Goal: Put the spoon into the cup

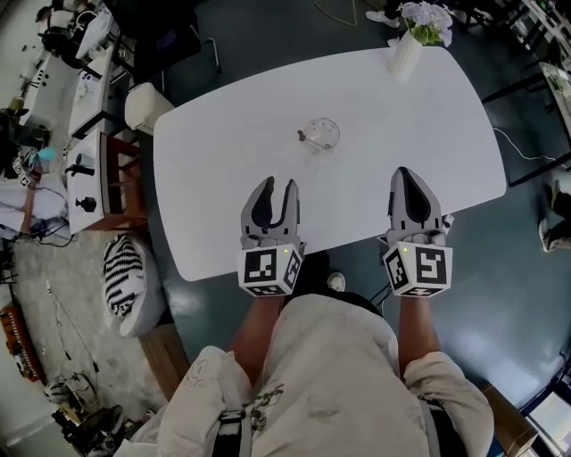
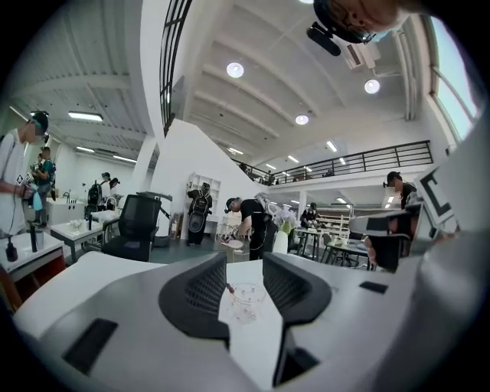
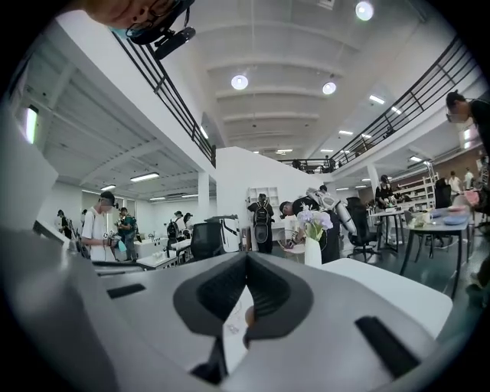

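Over at the left a striped cushion lies on the floor beside the white table. At the table's near edge the person holds the left gripper just over the top. Its jaws stand well apart with nothing between them, and the left gripper view looks straight through the gap at the cup.

The cup is clear glass and stands upright near the middle of the table, further in than both grippers and a little right of the left one, well apart from each. The spoon seems to be in it already, a thin dark handle leaning out over the cup's left rim; the bowl end I cannot make out through the glass.

Right of that, also at the near edge, is the right gripper, its jaw tips brought together on nothing. At the far right edge of the table stands a white vase of pale flowers.
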The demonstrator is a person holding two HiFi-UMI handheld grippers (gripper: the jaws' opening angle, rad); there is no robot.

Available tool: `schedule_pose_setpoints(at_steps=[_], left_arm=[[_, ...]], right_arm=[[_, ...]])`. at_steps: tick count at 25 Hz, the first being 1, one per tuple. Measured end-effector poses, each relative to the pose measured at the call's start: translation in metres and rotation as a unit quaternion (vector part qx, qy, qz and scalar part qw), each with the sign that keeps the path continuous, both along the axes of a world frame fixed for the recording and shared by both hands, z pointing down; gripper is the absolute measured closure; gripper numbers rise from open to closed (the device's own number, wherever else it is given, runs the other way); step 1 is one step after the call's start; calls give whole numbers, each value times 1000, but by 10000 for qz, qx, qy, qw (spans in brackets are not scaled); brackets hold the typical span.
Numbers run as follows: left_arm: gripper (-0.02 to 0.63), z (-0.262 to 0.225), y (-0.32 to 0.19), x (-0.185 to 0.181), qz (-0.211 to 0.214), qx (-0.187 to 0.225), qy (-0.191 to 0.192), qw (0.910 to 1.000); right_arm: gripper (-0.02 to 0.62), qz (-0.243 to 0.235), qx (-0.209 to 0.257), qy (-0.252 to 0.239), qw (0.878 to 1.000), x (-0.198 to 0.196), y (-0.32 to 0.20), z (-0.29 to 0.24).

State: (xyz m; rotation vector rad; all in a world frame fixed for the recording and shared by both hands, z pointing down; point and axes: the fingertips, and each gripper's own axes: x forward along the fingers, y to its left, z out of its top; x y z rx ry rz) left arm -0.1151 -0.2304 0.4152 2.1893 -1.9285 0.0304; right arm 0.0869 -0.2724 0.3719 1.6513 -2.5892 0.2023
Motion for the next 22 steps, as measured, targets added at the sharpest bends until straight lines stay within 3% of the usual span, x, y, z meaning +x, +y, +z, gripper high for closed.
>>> schedule_pose_setpoints(at_steps=[10, 18, 22], left_arm=[[463, -74, 56, 10, -161, 681, -877, 9937], [533, -107, 87, 16, -275, 962, -1116, 9887], [582, -117, 97, 14, -299, 1100, -1060, 9878]], right_arm=[[607, 62, 564, -55, 9984, 34, 40, -38], [607, 68, 884, 9, 9961, 42, 65, -56], [607, 53, 942, 32, 9955, 41, 72, -63]])
